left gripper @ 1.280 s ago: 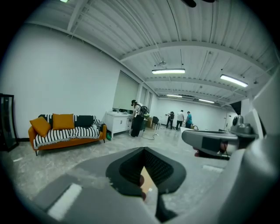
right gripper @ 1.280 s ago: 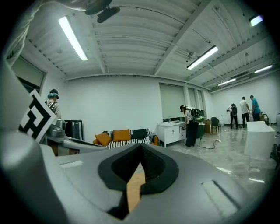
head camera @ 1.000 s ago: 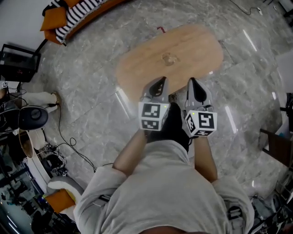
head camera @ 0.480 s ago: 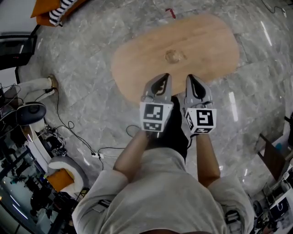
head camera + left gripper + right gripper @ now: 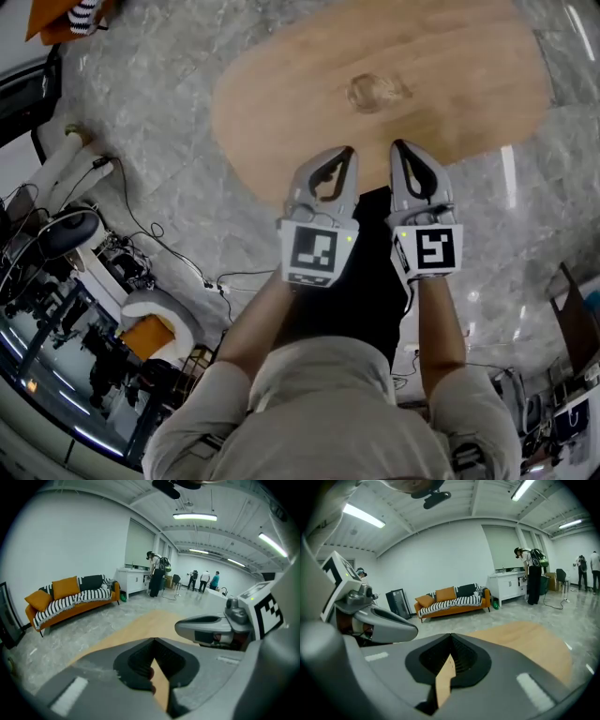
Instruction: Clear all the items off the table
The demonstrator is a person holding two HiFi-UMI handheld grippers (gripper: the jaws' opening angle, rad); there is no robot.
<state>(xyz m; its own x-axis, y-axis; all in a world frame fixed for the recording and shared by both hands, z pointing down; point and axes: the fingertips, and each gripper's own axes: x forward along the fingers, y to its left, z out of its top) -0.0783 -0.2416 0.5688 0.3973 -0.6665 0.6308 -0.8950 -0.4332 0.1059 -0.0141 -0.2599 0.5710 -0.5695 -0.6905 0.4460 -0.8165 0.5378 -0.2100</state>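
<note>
An oval wooden table (image 5: pixel 281 103) lies ahead of me on the marble floor. One small clear, glassy item (image 5: pixel 375 91) sits near its middle; I cannot tell what it is. My left gripper (image 5: pixel 346 153) and right gripper (image 5: pixel 399 148) are held side by side over the table's near edge, short of the item. Both are shut with nothing between the jaws. The left gripper view shows its closed tips (image 5: pixel 153 641) above the table (image 5: pixel 140 623), with the right gripper (image 5: pixel 208 626) beside it. The right gripper view shows its closed tips (image 5: pixel 451 637) and the left gripper (image 5: pixel 382 624).
Cables (image 5: pixel 159 239) and equipment (image 5: pixel 70 230) crowd the floor at the left. An orange sofa with a striped blanket (image 5: pixel 452 601) stands by the far wall, next to a white cabinet (image 5: pixel 508 587). Several people (image 5: pixel 204 579) stand at the back of the room.
The head view has moved closer to the table, which now looks larger and sits higher in frame. Both grippers stay shut and side by side, nearer the table's edge.
</note>
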